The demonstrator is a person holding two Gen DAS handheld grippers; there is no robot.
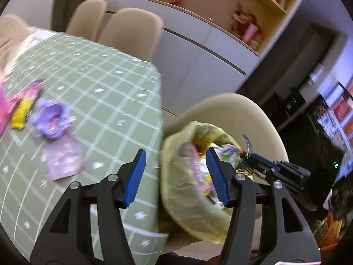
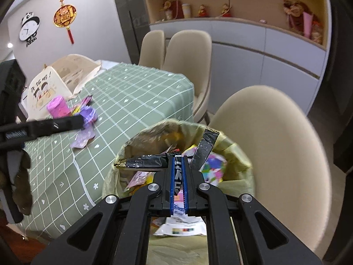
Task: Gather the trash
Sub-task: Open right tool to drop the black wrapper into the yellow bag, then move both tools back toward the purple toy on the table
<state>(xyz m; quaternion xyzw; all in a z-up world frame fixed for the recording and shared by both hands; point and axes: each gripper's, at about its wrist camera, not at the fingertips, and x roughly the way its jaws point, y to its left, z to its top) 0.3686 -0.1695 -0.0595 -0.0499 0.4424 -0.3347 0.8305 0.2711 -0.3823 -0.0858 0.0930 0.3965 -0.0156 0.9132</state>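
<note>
A trash bin lined with a yellow bag [image 1: 187,201] stands beside the table, holding several colourful wrappers; it also shows in the right wrist view [image 2: 236,152]. My right gripper [image 2: 179,161] is shut on a black wrapper [image 2: 145,162] and holds it over the bin's mouth. My left gripper [image 1: 175,163] is open and empty, over the table edge and the bin. On the green checked tablecloth [image 1: 99,101] lie a purple wrapper [image 1: 51,121], a flat purple packet [image 1: 62,158], a yellow wrapper [image 1: 21,116] and pink trash [image 2: 58,107].
Beige chairs stand behind the bin [image 2: 275,143] and at the table's far side [image 2: 187,53]. A cream printed bag [image 2: 50,84] sits on the table's far left. White cabinets with shelves of figurines [image 2: 242,39] line the wall.
</note>
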